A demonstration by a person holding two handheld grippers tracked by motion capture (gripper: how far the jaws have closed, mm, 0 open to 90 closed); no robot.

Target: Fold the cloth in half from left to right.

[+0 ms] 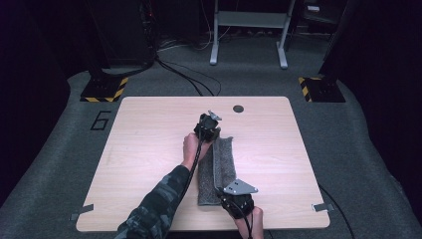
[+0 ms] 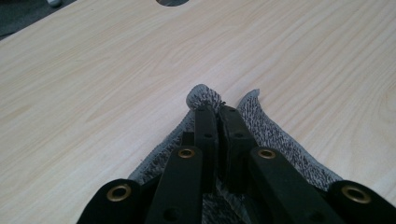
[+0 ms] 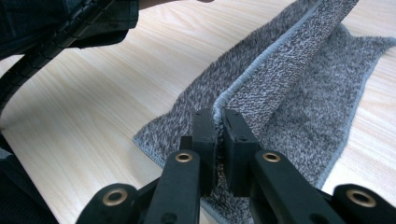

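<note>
From the high view I see a gray towel point(image 1: 217, 172) lying in the middle of the desk point(image 1: 149, 149), folded into a long strip. My left hand-held gripper point(image 1: 215, 135) sits at the far end of the towel, and my right hand-held gripper point(image 1: 222, 195) sits at the near end. A round hole point(image 1: 238, 108) is in the desk near the far edge. In the left gripper view, my left hand-held gripper point(image 2: 218, 111) is pinched tight on a bunched corner of the towel point(image 2: 275, 140). In the right gripper view, my right hand-held gripper point(image 3: 218, 116) is clamped on the towel's point(image 3: 299, 93) edge, and that edge is lifted up off the flat layer under it. A dark sleeve point(image 3: 70, 23) shows at the top left.
</note>
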